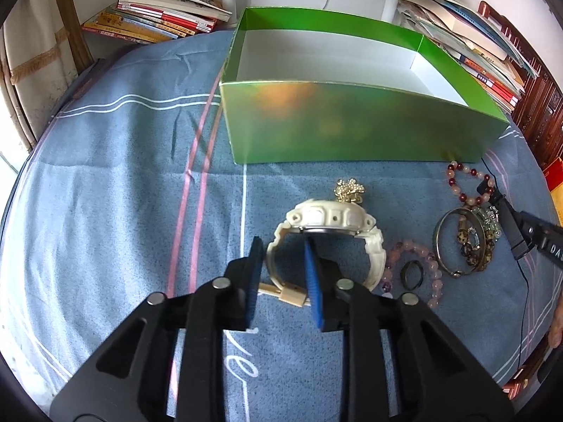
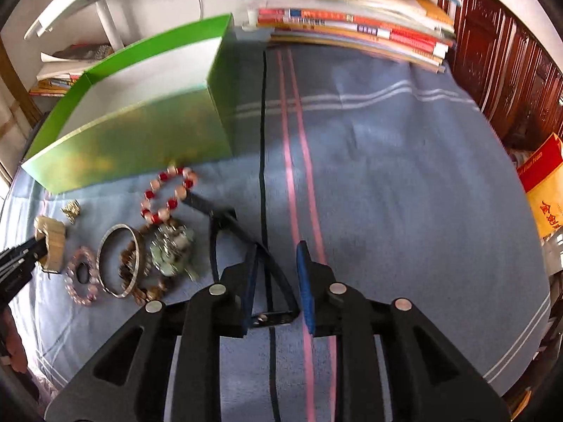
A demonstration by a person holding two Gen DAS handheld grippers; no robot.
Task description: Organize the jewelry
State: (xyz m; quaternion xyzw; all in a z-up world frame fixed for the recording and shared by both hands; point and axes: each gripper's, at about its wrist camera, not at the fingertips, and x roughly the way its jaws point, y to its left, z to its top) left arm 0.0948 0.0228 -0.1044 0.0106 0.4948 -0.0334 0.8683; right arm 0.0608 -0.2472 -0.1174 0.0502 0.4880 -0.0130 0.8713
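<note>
Left fingers [image 1: 281, 249] straddle the cream plastic watch [image 1: 323, 225] strap, apart; tall green cardboard box [image 1: 352, 126] at twelve o'clock. Right fingers [image 2: 278, 256] straddle a black watch strap [image 2: 246, 232], not pressing.

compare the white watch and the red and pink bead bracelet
The white watch is one chunky moulded piece with a strap; the red and pink bead bracelet is a ring of separate round beads. The watch stands on edge with the left gripper straddling its strap; the bracelet lies flat, untouched. Both rest on the blue cloth outside the green box.
</note>
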